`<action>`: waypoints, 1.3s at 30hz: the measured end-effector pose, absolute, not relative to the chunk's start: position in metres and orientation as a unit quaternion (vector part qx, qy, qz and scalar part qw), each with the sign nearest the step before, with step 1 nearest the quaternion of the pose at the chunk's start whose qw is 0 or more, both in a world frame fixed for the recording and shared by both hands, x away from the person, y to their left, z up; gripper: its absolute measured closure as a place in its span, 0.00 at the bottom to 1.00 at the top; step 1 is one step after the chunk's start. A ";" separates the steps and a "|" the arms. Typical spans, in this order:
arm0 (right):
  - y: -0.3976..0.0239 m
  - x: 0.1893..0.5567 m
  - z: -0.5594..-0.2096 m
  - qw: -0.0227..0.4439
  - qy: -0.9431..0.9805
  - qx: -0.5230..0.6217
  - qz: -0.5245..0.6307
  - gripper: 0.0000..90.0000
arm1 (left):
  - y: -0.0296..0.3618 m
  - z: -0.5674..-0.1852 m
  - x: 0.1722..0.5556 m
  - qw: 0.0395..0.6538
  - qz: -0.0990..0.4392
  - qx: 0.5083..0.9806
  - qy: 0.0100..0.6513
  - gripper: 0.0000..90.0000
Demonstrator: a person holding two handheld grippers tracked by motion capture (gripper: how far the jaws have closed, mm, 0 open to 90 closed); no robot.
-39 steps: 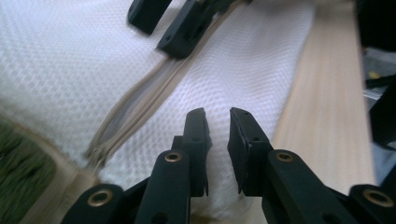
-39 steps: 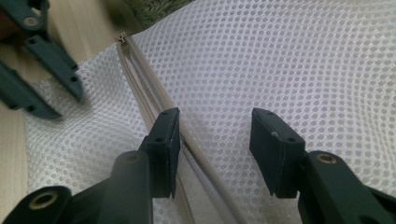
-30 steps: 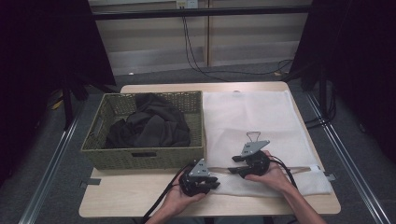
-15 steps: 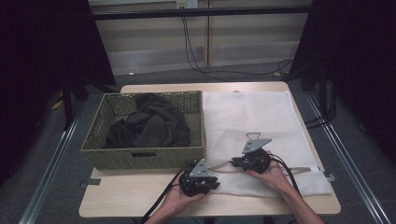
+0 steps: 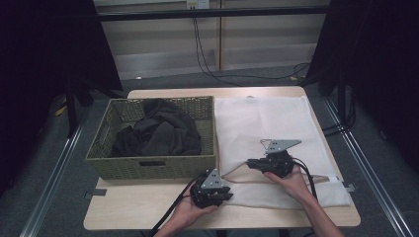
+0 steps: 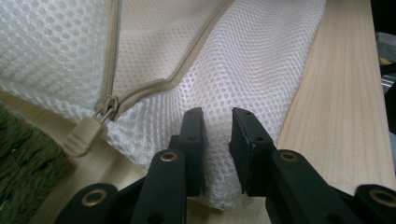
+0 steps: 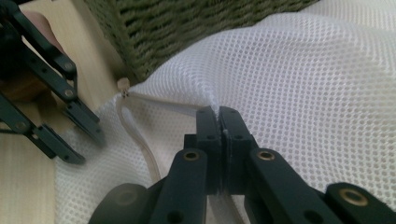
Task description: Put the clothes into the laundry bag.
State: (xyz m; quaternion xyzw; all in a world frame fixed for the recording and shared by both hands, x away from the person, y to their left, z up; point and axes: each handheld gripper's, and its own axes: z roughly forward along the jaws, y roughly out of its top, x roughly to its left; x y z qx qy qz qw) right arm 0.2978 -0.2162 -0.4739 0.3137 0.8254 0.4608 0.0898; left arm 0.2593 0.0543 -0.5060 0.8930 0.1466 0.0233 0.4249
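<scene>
We work at a pale wooden desk [image 5: 148, 207] on one white mesh laundry bag with a beige zipper [image 5: 267, 123], which lies flat on the desk's right half, at three o'clock of the one olive-green woven basket [image 5: 153, 167]. That basket holds one heap of dark crumpled cloth [image 5: 160, 132]; we judge the bag is being opened to receive it, which would explain why the two lie side by side.

Our left tool [image 6: 217, 135] sits at the bag's near left corner, at about six o'clock of the basket's right end. Its jaws stand a little apart with a fold of the lower mesh bulging between them and pressed by the pads, so we read it as grasping the bag's lower edge, most likely to pin that layer down. The beige zipper pull [image 6: 84, 135] lies at about nine o'clock of those jaws, and the zipper gapes open past it.

Our right tool [image 7: 218, 122] has just been closing and is now clenched on a pinch of the bag's upper mesh, which peaks into a ridge at the jaws. In the high view this tool [image 5: 254, 163] sits at about two o'clock of the left one. Holding one layer low and one high should spread the mouth.

Counted: two tools, one bag, one zipper pull, one basket, one cloth heap.
</scene>
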 end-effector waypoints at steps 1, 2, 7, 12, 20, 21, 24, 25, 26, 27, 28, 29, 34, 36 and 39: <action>-0.216 0.298 -0.474 0.090 0.825 0.314 0.461 0.98 | 0.054 -0.506 0.259 0.425 0.023 0.893 0.147 0.83; -0.217 0.298 -0.472 0.090 0.823 0.314 0.465 0.98 | 0.054 -0.506 0.259 0.427 0.022 0.892 0.147 0.83; -0.220 0.296 -0.456 0.102 0.811 0.309 0.486 0.98 | 0.054 -0.506 0.260 0.423 0.029 0.894 0.144 0.83; -0.221 0.298 -0.448 0.107 0.809 0.306 0.491 0.98 | 0.053 -0.506 0.259 0.420 0.033 0.895 0.145 0.83; -0.220 0.303 -0.436 0.103 0.802 0.303 0.504 0.99 | 0.053 -0.506 0.259 0.424 0.034 0.893 0.146 0.83; -0.219 0.304 -0.434 0.102 0.802 0.302 0.505 0.99 | 0.053 -0.506 0.259 0.424 0.034 0.893 0.146 0.83; -0.215 0.306 -0.432 0.096 0.801 0.301 0.508 0.99 | 0.052 -0.506 0.258 0.424 0.035 0.893 0.146 0.83; -0.214 0.306 -0.431 0.093 0.801 0.301 0.509 0.99 | 0.053 -0.506 0.259 0.421 0.032 0.894 0.149 0.83; -0.214 0.306 -0.430 0.090 0.800 0.301 0.511 0.99 | 0.053 -0.506 0.260 0.422 0.029 0.893 0.152 0.82; -0.213 0.306 -0.428 0.088 0.798 0.301 0.515 0.99 | 0.052 -0.506 0.260 0.424 0.033 0.890 0.163 0.80; -0.213 0.306 -0.428 0.088 0.798 0.301 0.515 0.99 | 0.052 -0.506 0.260 0.425 0.035 0.890 0.163 0.80; -0.214 0.306 -0.428 0.088 0.795 0.303 0.518 0.99 | 0.053 -0.505 0.263 0.428 0.018 0.889 0.161 0.72; -0.216 0.306 -0.429 0.084 0.789 0.308 0.524 1.00 | 0.057 -0.504 0.264 0.450 0.007 0.877 0.168 0.65; -0.218 0.307 -0.429 0.083 0.786 0.310 0.528 1.00 | 0.059 -0.500 0.262 0.465 0.010 0.868 0.174 0.62; -0.222 0.307 -0.428 0.081 0.779 0.314 0.537 1.00 | 0.065 -0.488 0.259 0.489 0.003 0.854 0.176 0.59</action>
